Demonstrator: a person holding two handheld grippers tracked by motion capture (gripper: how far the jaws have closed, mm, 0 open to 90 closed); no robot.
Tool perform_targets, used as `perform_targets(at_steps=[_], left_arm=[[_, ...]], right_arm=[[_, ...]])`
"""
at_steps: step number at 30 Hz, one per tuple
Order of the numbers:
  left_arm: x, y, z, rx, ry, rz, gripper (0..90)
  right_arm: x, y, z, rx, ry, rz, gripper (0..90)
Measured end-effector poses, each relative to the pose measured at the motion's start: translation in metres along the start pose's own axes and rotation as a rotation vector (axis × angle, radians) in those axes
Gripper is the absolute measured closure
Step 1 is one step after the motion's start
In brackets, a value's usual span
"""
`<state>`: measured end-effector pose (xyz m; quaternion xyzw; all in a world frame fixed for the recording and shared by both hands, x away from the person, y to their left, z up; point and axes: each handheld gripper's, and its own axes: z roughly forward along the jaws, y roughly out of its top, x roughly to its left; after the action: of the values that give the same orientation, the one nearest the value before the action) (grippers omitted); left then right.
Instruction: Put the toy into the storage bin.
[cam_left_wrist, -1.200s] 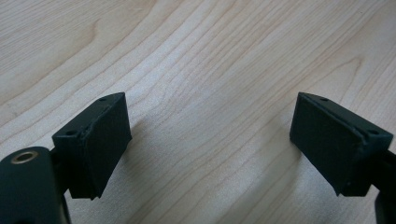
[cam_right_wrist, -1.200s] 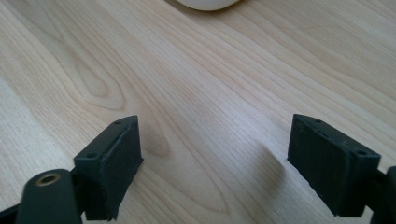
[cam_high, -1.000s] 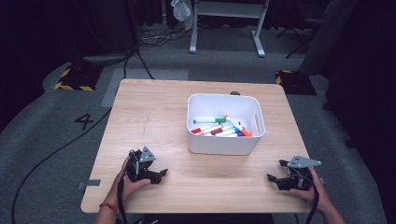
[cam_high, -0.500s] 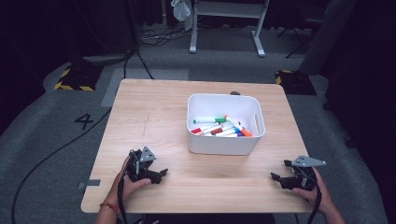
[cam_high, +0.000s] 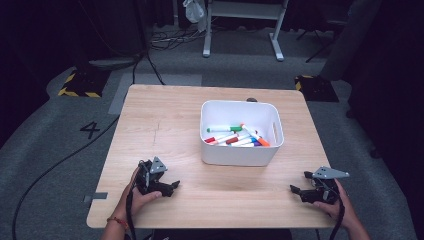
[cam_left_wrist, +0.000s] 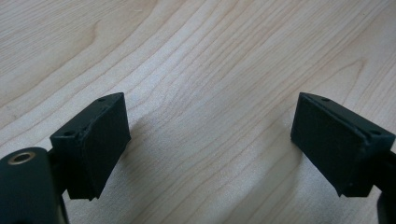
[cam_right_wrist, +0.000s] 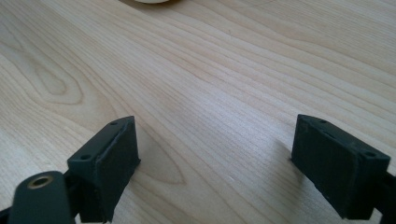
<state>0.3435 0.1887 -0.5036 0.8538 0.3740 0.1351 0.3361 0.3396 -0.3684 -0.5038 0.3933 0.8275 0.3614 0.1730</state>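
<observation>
A white bin (cam_high: 241, 152) stands on the wooden table (cam_high: 165, 125), right of centre, holding several coloured markers (cam_high: 235, 136). My left gripper (cam_high: 173, 187) rests on the table near the front left, held by a hand, its jaws wide apart with bare wood between them (cam_left_wrist: 210, 140). My right gripper (cam_high: 296, 191) sits at the front right corner, also open over bare wood (cam_right_wrist: 215, 154). Both are well short of the bin. A pale rounded edge, the bin's base (cam_right_wrist: 149, 1), peeks in at the top of the right gripper view.
The table's front edge (cam_high: 210, 222) runs just below both hands. Grey floor with cables (cam_high: 50, 170), a taped "4" (cam_high: 91, 129) and yellow-black blocks (cam_high: 80, 82) surrounds the table. A desk frame (cam_high: 242, 30) stands behind.
The right gripper has slid a little toward the right front corner of the table. The left gripper has stayed put.
</observation>
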Motion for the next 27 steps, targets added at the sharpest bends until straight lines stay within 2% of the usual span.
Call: perform_targets(at_steps=[27], left_arm=[[0.0005,0.0010,0.0008,0.002,-0.002,0.002,11.3]], right_arm=[[-0.0012,0.0004,0.0005,0.000,0.007,-0.010,14.8]])
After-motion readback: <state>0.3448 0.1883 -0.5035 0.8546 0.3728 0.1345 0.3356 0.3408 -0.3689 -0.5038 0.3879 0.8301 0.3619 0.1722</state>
